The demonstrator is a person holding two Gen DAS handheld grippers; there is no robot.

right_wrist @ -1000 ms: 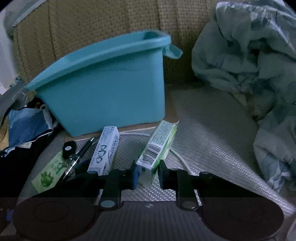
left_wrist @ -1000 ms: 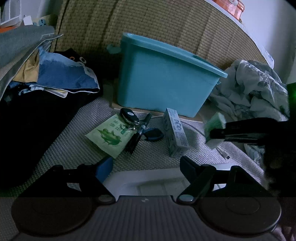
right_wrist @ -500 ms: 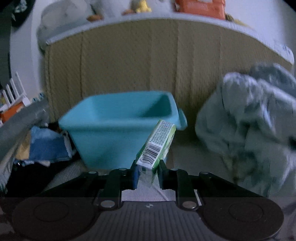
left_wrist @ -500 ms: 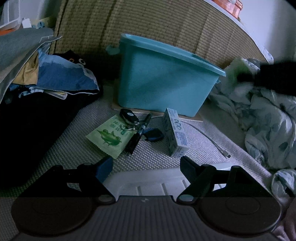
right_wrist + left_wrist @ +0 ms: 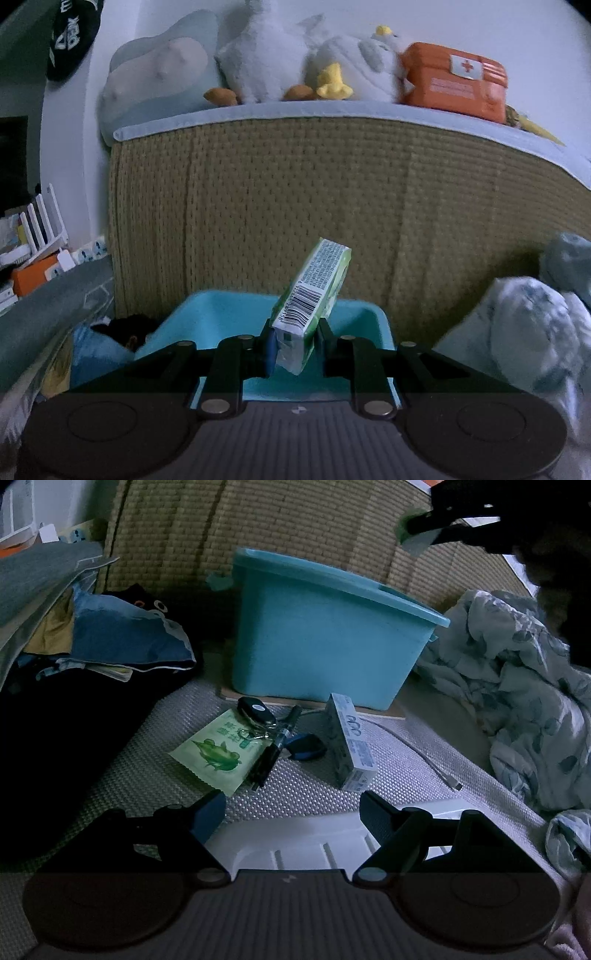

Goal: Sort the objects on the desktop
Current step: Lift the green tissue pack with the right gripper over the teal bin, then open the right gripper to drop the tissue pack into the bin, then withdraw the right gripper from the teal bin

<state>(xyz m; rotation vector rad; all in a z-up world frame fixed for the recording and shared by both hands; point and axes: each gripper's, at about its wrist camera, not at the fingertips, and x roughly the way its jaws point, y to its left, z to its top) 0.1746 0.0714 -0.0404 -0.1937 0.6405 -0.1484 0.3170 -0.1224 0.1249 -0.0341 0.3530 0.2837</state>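
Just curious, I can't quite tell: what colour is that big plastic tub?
Teal blue. The tub shows best in the left wrist view, standing against the woven headboard.

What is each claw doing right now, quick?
Left claw: open, holding nothing.
Right claw: shut on the green box, held up over the blue bin.

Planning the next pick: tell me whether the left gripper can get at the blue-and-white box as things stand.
Probably yes. The left gripper is open and empty, and the blue-and-white box lies just ahead, slightly right, top uncovered. The pen beside it sits apart.
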